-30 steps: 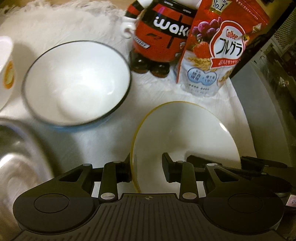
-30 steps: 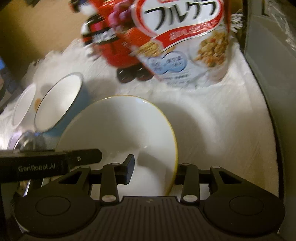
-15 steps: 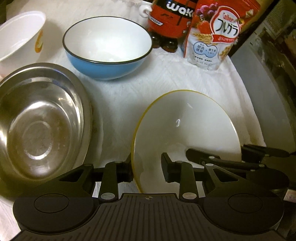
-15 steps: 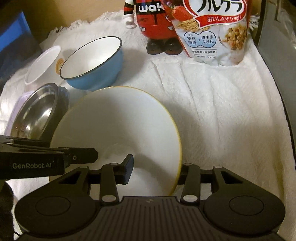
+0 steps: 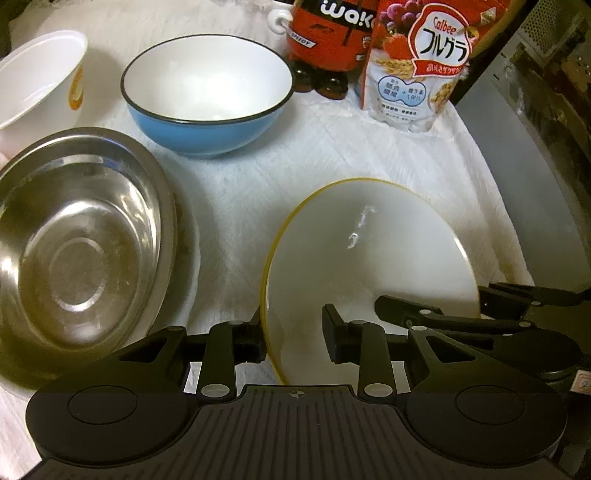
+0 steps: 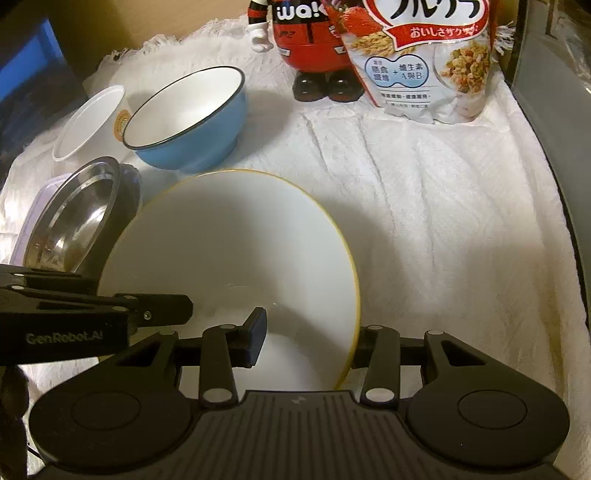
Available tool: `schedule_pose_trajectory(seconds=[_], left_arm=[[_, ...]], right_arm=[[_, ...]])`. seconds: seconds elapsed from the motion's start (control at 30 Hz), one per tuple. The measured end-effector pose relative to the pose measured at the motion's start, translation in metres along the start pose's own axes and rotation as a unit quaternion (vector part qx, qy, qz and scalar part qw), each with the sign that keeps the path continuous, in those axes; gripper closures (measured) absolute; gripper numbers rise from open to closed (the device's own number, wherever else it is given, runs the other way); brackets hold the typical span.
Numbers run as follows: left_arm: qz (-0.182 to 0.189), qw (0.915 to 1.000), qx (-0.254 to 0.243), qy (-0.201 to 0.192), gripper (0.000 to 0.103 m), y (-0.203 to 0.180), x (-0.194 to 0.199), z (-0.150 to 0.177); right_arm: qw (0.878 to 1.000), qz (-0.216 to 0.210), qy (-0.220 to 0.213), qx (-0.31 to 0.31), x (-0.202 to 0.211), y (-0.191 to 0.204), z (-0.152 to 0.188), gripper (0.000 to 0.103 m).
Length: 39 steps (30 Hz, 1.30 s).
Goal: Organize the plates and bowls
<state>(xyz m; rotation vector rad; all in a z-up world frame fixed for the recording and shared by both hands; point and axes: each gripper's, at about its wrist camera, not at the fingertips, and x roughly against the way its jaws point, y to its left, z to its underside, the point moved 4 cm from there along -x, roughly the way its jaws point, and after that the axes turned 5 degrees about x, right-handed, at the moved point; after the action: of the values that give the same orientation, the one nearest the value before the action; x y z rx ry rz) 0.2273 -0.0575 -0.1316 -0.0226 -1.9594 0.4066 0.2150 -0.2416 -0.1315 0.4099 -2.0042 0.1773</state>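
A white bowl with a yellow rim (image 5: 369,258) (image 6: 229,240) is held tilted above the white cloth between both grippers. My left gripper (image 5: 293,338) is shut on its left rim, one finger outside the wall and one inside. On the opposite rim my right gripper (image 6: 306,339) is shut, with its outer finger hidden behind the wall. Each gripper shows in the other's view, the right gripper (image 5: 424,317) and the left gripper (image 6: 147,310). To the left a steel bowl (image 5: 74,240) (image 6: 74,225) rests on a white plate (image 5: 190,258).
A blue bowl (image 5: 207,92) (image 6: 184,114) and a white paper bowl (image 5: 37,81) (image 6: 88,122) stand at the back left. A red figurine (image 5: 328,33) and a cereal bag (image 5: 417,66) stand at the back. The white cloth (image 6: 443,221) ends at a grey surface (image 5: 517,166) on the right.
Both grippers drew back toward the near side with the yellow-rimmed bowl between them, bringing the steel bowl fully into view. Over the last half second they have kept still.
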Motion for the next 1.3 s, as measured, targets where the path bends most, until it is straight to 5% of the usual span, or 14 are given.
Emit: schedule_pose_trajectory(seconds=[0.47, 0.63, 0.8, 1.13, 1.3], left_arm=[[0.012, 0.9976, 0.024, -0.064, 0.071, 0.007, 0.050, -0.010], [0.042, 0.9959, 0.023, -0.077, 0.071, 0.014, 0.066, -0.022], [0.055, 0.9953, 0.000, -0.080, 0.071, 0.028, 0.072, -0.047], [0.058, 0.9922, -0.004, -0.110, 0.071, 0.091, 0.101, -0.109], [0.028, 0.9928, 0.015, -0.116, 0.071, 0.125, 0.097, -0.146]], right_arm=[[0.998, 0.020, -0.045, 0.025, 0.033, -0.018, -0.016, 0.060], [0.997, 0.033, -0.072, 0.020, 0.053, -0.020, -0.028, 0.045], [0.991, 0.065, -0.118, 0.012, 0.070, -0.013, -0.049, 0.027], [0.986, 0.095, -0.131, -0.036, 0.081, 0.017, -0.103, 0.018], [0.991, 0.066, -0.106, -0.044, 0.066, 0.028, -0.128, 0.018]])
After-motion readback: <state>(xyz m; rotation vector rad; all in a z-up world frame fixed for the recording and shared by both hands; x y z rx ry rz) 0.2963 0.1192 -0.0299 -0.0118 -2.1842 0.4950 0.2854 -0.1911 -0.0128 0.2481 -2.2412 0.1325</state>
